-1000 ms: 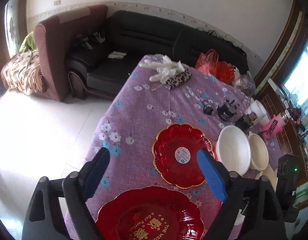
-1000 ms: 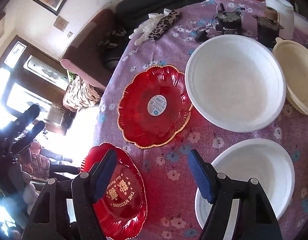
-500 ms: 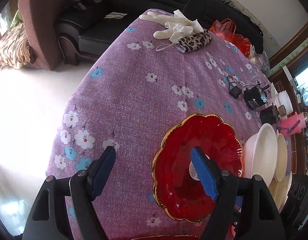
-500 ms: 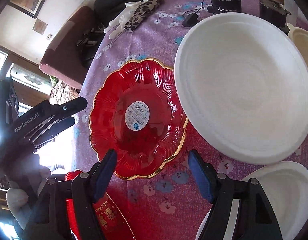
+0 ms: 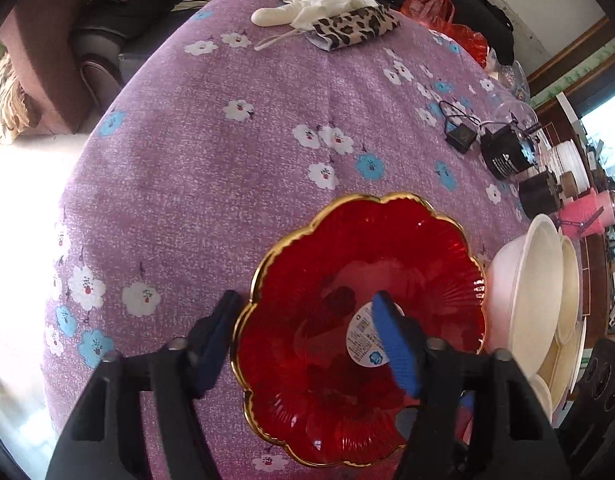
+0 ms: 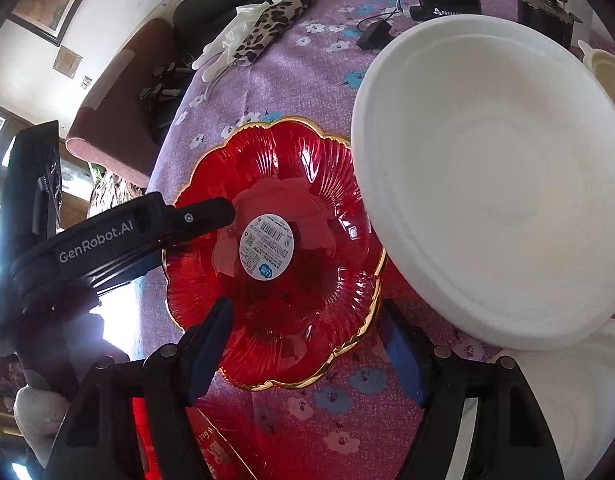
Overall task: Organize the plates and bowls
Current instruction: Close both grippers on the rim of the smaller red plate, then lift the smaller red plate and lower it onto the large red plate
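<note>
The left hand-held gripper (image 5: 307, 334) straddles the nine o'clock rim of the scalloped red glass plate (image 5: 387, 264); its jaws have just been closing, one finger outside the gold edge and one over the centre sticker (image 5: 361, 338), not yet pinching. The plate lies on the purple flowered counter (image 5: 227, 160). At its three o'clock, the white foam bowl (image 6: 487, 184) overlaps its rim, while the right hand-held gripper (image 6: 303, 330) hangs wide open around the six o'clock edge, gripping nothing.
</note>
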